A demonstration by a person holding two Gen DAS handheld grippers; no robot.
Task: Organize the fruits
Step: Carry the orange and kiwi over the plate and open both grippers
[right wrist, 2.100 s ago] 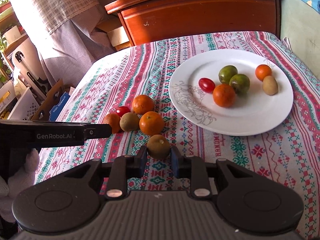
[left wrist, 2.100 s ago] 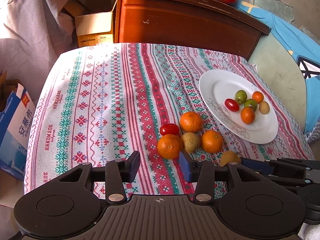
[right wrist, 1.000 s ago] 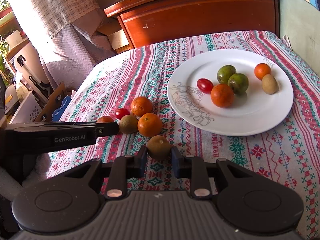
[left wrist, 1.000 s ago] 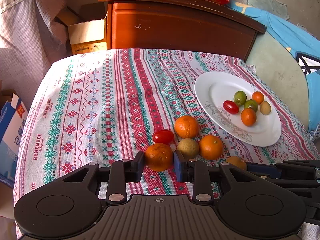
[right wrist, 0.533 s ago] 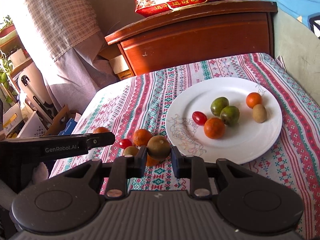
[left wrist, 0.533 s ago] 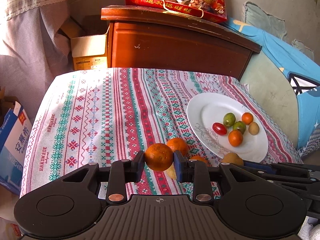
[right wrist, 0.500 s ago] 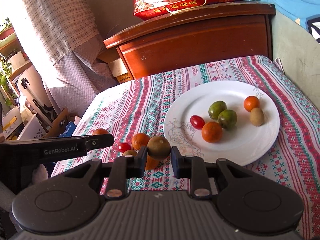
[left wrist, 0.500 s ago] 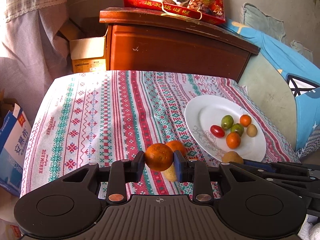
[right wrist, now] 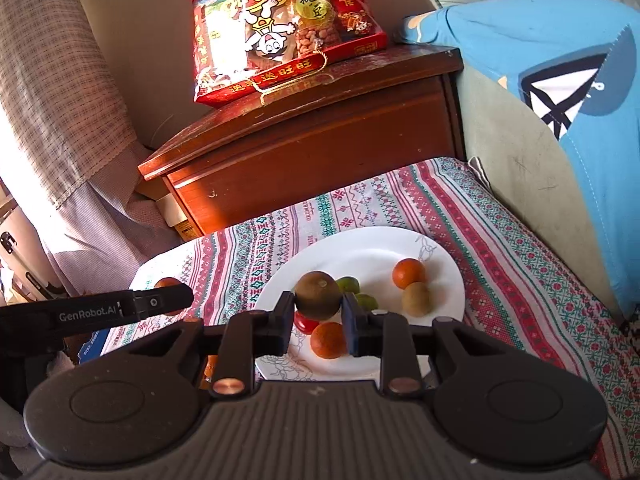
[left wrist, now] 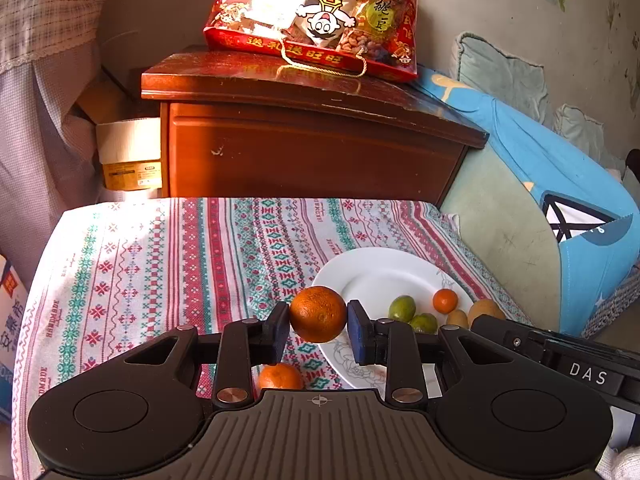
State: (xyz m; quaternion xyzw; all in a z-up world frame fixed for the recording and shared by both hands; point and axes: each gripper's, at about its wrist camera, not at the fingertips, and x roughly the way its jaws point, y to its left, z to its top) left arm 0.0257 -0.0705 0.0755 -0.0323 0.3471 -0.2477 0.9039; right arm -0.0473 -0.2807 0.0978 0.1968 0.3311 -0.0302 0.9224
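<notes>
My left gripper (left wrist: 318,317) is shut on an orange (left wrist: 318,308) and holds it in the air at the near left rim of the white plate (left wrist: 372,268). My right gripper (right wrist: 319,300) is shut on a brown-green round fruit (right wrist: 318,292) and holds it above the plate (right wrist: 360,240). On the plate lie two green fruits (right wrist: 366,302), a cherry tomato (right wrist: 306,325), two small oranges (right wrist: 409,273) and a kiwi (right wrist: 416,299). Another orange (left wrist: 279,376) lies on the cloth below my left fingers. The other loose fruits are hidden behind the gripper bodies.
The table wears a striped patterned cloth (left wrist: 160,264). Behind it stands a wooden cabinet (left wrist: 312,152) with a red snack bag (left wrist: 320,12) on top. A cardboard box (left wrist: 128,156) sits to its left, and a blue cushion (left wrist: 560,184) lies at the right.
Both grippers have risen off the cloth with their fruit and moved toward the plate. The right one now hangs over it. The loose fruits have slipped out of sight below.
</notes>
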